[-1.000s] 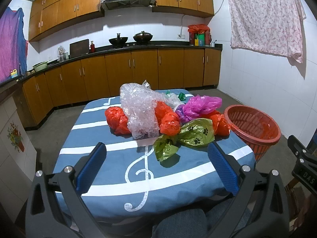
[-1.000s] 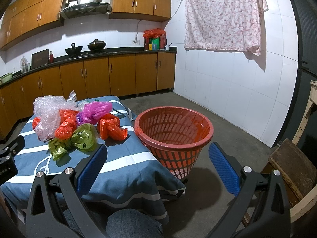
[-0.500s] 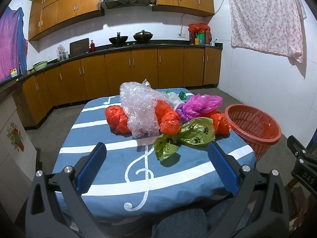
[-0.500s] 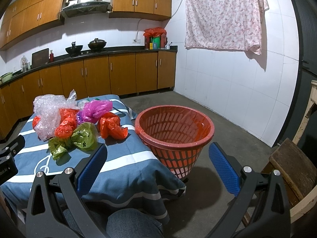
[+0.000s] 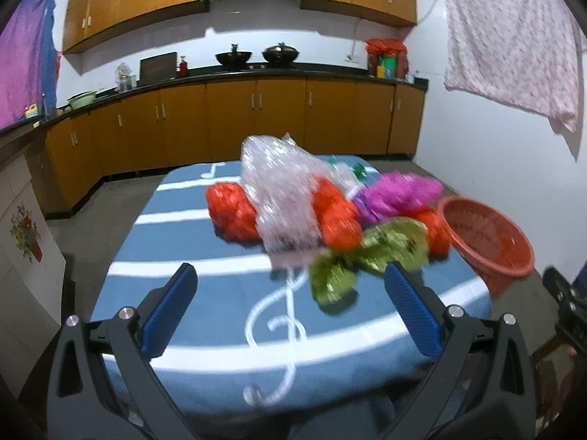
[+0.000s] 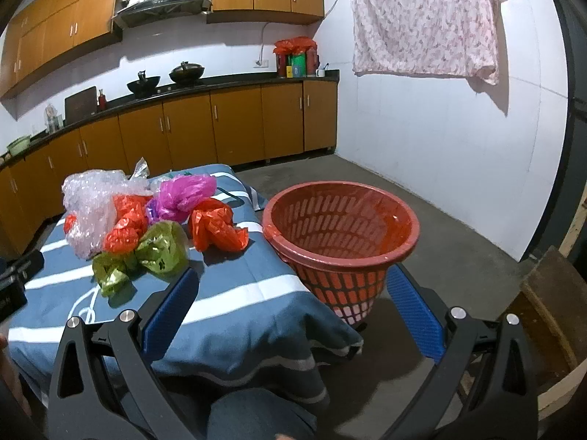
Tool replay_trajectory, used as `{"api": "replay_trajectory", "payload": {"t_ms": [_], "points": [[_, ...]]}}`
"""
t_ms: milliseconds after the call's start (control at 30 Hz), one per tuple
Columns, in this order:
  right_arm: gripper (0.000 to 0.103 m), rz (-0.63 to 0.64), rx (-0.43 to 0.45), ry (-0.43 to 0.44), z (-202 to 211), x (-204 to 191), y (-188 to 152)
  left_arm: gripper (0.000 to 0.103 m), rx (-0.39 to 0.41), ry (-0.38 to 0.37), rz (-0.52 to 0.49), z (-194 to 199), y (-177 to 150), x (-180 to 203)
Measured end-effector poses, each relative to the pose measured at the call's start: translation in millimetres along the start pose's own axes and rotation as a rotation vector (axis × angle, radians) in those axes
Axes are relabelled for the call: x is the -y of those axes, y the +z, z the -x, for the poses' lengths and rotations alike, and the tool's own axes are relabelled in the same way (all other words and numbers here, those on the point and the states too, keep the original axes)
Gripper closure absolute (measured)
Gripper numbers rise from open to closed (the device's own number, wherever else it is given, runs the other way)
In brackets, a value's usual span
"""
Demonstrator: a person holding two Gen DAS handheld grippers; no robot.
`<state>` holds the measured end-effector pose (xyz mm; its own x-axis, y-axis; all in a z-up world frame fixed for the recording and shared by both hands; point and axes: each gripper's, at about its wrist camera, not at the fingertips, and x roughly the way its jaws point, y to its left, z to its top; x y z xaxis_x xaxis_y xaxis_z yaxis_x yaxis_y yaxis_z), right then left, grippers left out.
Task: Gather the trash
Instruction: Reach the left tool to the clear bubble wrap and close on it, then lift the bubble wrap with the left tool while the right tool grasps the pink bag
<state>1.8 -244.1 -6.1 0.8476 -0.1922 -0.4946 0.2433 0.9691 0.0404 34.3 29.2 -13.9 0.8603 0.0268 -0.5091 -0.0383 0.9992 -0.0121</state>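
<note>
A heap of crumpled plastic bags lies on the blue striped tablecloth (image 5: 205, 293): clear bubble wrap (image 5: 282, 198), orange bags (image 5: 231, 212), a magenta bag (image 5: 400, 192) and a green bag (image 5: 367, 256). The same heap shows in the right wrist view, with an orange bag (image 6: 216, 227) nearest the basket. A red slatted basket (image 6: 341, 234) stands on the floor at the table's right edge, also in the left wrist view (image 5: 488, 242). My left gripper (image 5: 290, 304) is open and empty in front of the heap. My right gripper (image 6: 290, 308) is open and empty, near the basket.
Wooden kitchen cabinets (image 5: 227, 121) with a dark counter, woks and jars line the back wall. A floral cloth (image 6: 425, 18) hangs on the white right wall. A wooden plank (image 6: 550, 304) lies at the far right. Bare concrete floor surrounds the table.
My left gripper has moved forward over the table toward the heap, and its view is blurred by the motion. My right gripper has edged closer to the basket. Both stay open.
</note>
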Motion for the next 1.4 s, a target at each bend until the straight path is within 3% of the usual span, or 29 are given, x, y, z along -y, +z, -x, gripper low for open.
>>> {"api": "replay_trajectory", "payload": {"t_ms": [167,300,433,667,767,833,933,1000,1400], "points": [[0.002,-0.005,0.006,0.016,-12.3,-7.0,10.3,0.004,0.048,0.049,0.045,-20.6,34.1,-16.8],[0.002,0.024,0.016,0.012,-22.0,-17.4,17.6,0.005,0.048,0.029,0.102,-45.3,62.8,-27.2],[0.002,0.044,0.016,0.013,-30.4,-26.2,21.1,0.019,0.009,0.025,0.113,-80.0,86.4,-29.6],[0.002,0.097,0.011,-0.002,-43.9,-37.2,22.6,0.024,-0.094,0.014,0.108,-131.4,102.0,-29.5],[0.002,0.100,0.003,-0.004,-49.3,-40.5,24.0,0.041,-0.132,-0.009,0.112,-141.7,99.2,-32.9],[0.002,0.102,0.002,-0.002,-51.2,-42.5,25.2,0.061,-0.149,-0.037,0.124,-146.4,97.3,-35.7],[0.002,0.109,0.006,0.003,-52.2,-47.3,27.6,0.079,-0.145,-0.061,0.121,-143.8,93.8,-38.5],[0.002,0.114,0.013,0.010,-51.5,-51.1,29.8,0.084,-0.129,-0.068,0.108,-139.5,93.9,-38.0],[0.002,0.118,0.064,0.049,-55.3,-63.4,56.3,0.090,0.024,-0.063,0.115,-91.0,114.3,-57.4]]}}
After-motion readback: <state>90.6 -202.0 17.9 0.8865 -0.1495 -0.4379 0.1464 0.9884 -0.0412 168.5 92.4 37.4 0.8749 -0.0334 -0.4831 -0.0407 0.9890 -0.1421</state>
